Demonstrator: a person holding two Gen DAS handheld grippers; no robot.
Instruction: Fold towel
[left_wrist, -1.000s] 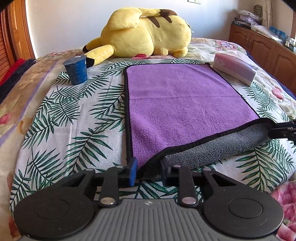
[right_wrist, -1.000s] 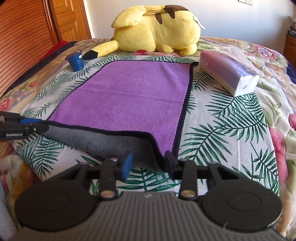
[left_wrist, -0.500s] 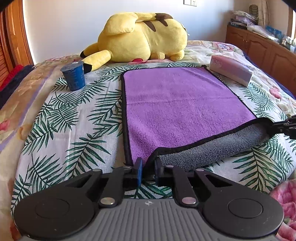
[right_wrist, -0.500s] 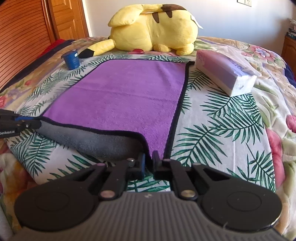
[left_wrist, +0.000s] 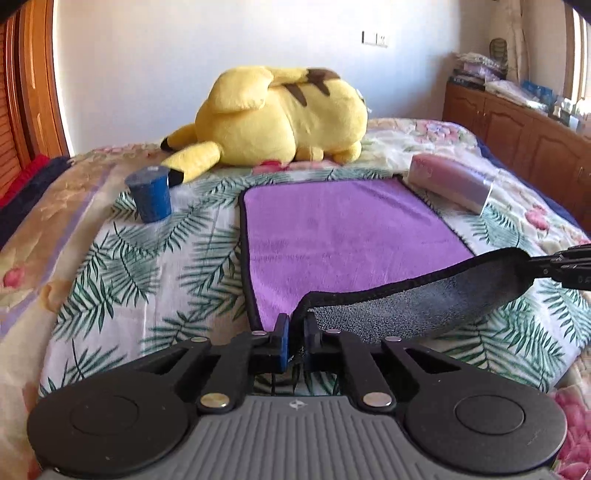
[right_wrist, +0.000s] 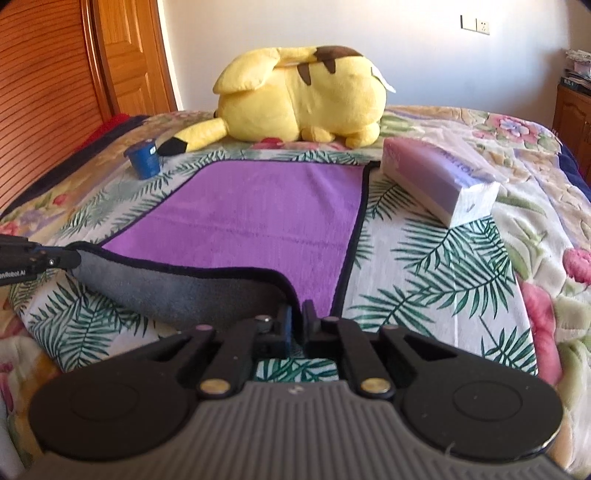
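A purple towel (left_wrist: 343, 229) with a black hem and grey underside lies on the bed; it also shows in the right wrist view (right_wrist: 255, 225). My left gripper (left_wrist: 295, 332) is shut on its near left corner. My right gripper (right_wrist: 297, 325) is shut on its near right corner. Both corners are lifted off the bed, so the near edge hangs between them with the grey underside (left_wrist: 413, 306) showing. The right gripper shows at the right edge of the left wrist view (left_wrist: 565, 264); the left gripper shows at the left edge of the right wrist view (right_wrist: 33, 258).
A yellow plush toy (left_wrist: 280, 118) lies beyond the towel's far edge. A blue cup (left_wrist: 149, 194) stands left of the towel. A pink tissue pack (right_wrist: 439, 184) lies at its far right corner. A wooden cabinet (left_wrist: 524, 129) stands right of the bed, wooden doors (right_wrist: 55, 85) left.
Both grippers closed on the towel's near corners and lifted them off the bed, raising the near edge so more grey underside shows.
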